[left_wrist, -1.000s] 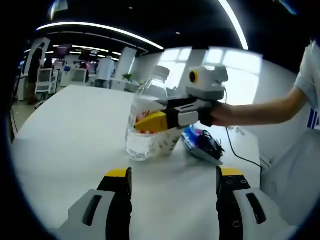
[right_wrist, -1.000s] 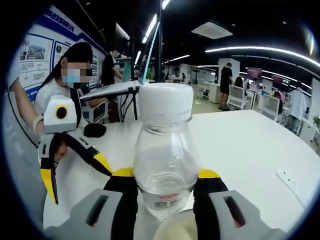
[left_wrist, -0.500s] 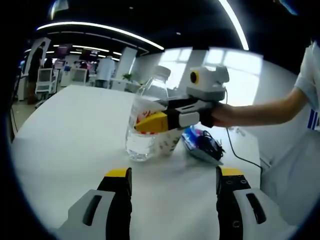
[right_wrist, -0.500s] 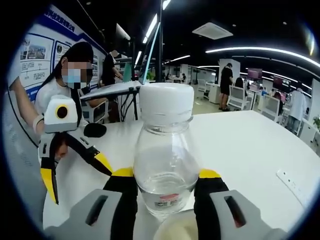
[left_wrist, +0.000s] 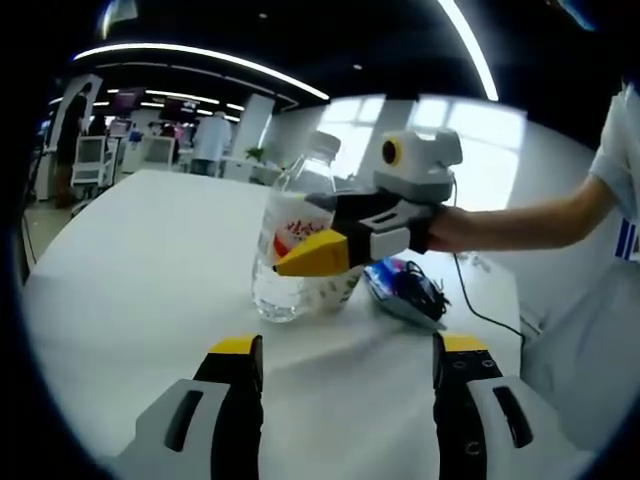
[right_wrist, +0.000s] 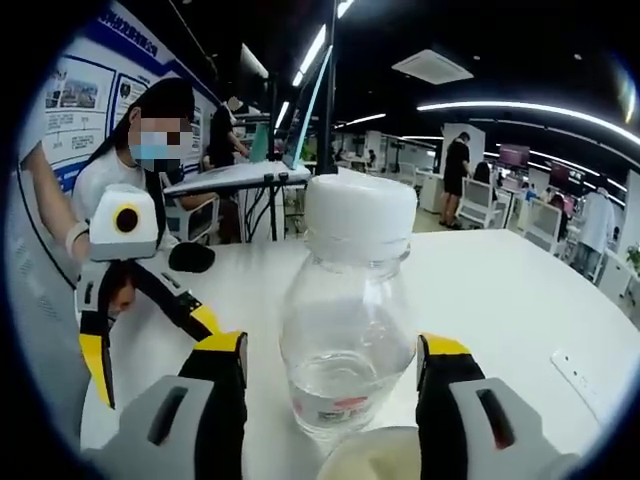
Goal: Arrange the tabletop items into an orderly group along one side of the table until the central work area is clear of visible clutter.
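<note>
Right gripper (right_wrist: 330, 365) has its jaws spread, one either side of the water bottle (right_wrist: 347, 320) and clear of its sides: not gripping. Bottle stands upright on the white worktop (left_wrist: 130, 260), a little water in the bottom, white cap on. It sits hard against a paper cup (left_wrist: 335, 282), looks touching; from the right gripper view the cup's rim (right_wrist: 375, 455) is at the bottom, between gripper and bottle.

Looks like a release. Pull your right gripper straight back along the jaw line, level, and don't sweep sideways: the bottle is light and near-empty, so a nudge from either jaw will likely tip it. Mind the cup rim under the jaws as you back out.

Left gripper (left_wrist: 345, 350) hovers low over the worktop near the bottle, jaws wide apart, holding nothing. Keep it out of the right's exit path.

Just past the cup: a blue packet (left_wrist: 385, 275) with a black cable bundle (left_wrist: 420, 285) on it, cord trailing toward the worktop's edge. Judging by the layout, that's the group forming; avoid snagging the cord.
</note>
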Available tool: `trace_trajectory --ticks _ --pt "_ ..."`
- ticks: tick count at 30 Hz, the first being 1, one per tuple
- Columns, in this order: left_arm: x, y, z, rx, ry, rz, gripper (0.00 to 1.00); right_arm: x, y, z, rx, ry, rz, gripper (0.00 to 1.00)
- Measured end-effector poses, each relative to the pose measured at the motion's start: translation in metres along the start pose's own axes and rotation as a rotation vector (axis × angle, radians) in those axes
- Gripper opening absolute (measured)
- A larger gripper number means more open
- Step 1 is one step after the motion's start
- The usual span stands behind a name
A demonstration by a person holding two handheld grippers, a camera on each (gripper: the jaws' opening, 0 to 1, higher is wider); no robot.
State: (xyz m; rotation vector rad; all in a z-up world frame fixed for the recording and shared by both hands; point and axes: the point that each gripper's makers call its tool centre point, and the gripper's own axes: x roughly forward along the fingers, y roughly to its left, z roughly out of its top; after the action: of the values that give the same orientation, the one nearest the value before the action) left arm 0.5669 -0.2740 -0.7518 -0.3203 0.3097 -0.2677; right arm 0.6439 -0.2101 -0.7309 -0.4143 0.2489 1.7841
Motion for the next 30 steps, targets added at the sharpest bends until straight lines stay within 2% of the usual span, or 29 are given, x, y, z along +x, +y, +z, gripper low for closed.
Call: trace_trajectory --ticks 9,15,30 --pt "0.002 0.002 0.007 0.021 0.015 -0.004 0.67 -0.013 0.003 -0.005 -0.002 0.033 0.025 0.74" --pt "0.002 0.004 0.013 0.042 0.024 -0.006 0.68 -0.024 0.001 -0.008 0.034 0.025 0.015 0.73" --pt "0.0 -0.001 0.026 0.076 0.037 -0.015 0.67 -0.048 0.014 -0.011 0.039 0.029 0.011 0.74"
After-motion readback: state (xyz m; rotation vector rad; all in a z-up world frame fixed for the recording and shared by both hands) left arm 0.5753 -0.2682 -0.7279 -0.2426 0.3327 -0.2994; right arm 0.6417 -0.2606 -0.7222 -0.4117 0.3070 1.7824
